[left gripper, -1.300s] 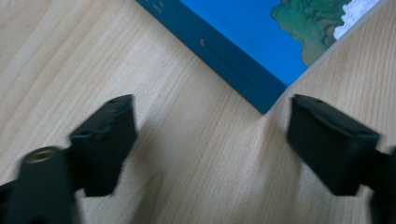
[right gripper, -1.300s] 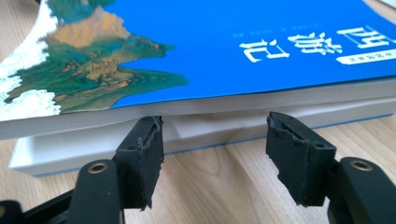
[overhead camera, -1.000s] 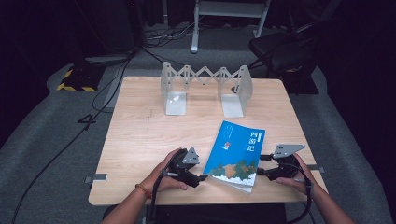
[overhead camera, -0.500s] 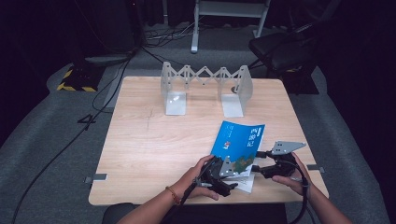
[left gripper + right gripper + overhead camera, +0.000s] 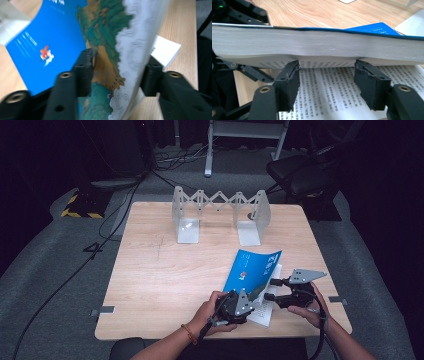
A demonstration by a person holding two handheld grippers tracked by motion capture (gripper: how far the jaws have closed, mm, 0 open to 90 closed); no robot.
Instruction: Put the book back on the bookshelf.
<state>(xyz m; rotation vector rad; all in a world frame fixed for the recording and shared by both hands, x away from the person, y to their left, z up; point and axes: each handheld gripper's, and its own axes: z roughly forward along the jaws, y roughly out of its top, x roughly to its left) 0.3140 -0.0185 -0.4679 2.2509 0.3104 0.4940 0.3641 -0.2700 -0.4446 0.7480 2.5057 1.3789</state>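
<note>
Blue-covered paperback book [image 5: 252, 270] lies at the lower right of the wooden counter [image 5: 165, 280] in the high view, partly opened, its front portion lifted off the printed pages beneath. In the right gripper view the raised block of pages runs across the frame as a thick grey-white band, with an open page of printed text under it.

Left gripper [image 5: 240, 304], lower centre of the high view, sits at the book's near corner. Its jaws have just been closing; in the left gripper view the cover and front pages [image 5: 110, 62] stand between them, and both appear to touch the bundle, gripping it.

Right gripper [image 5: 273, 289], lower right of the high view, points at the book's right edge. Its jaws stand apart beneath the lifted pages, over the open text page, pressing on nothing.

A white folding book rack [image 5: 220, 215] stands at the upper centre of the counter, well apart from the book.
</note>
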